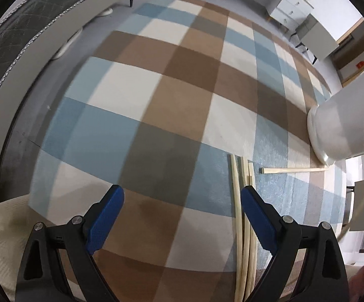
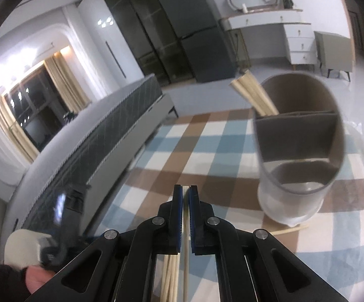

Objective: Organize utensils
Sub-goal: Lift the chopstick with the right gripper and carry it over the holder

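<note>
Chopsticks (image 1: 245, 226) lie just inside the wide-open left claw (image 1: 182, 201); right claw (image 2: 185, 196) pinches one chopstick (image 2: 186, 239).

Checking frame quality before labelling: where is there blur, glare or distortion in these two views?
Left wrist: heavy fisheye bending of the checked tablecloth, slight motion smear, chopsticks sharp enough. Right wrist: utensil holder motion-blurred, bright window glare at left, dark vignette in the corners.
</note>
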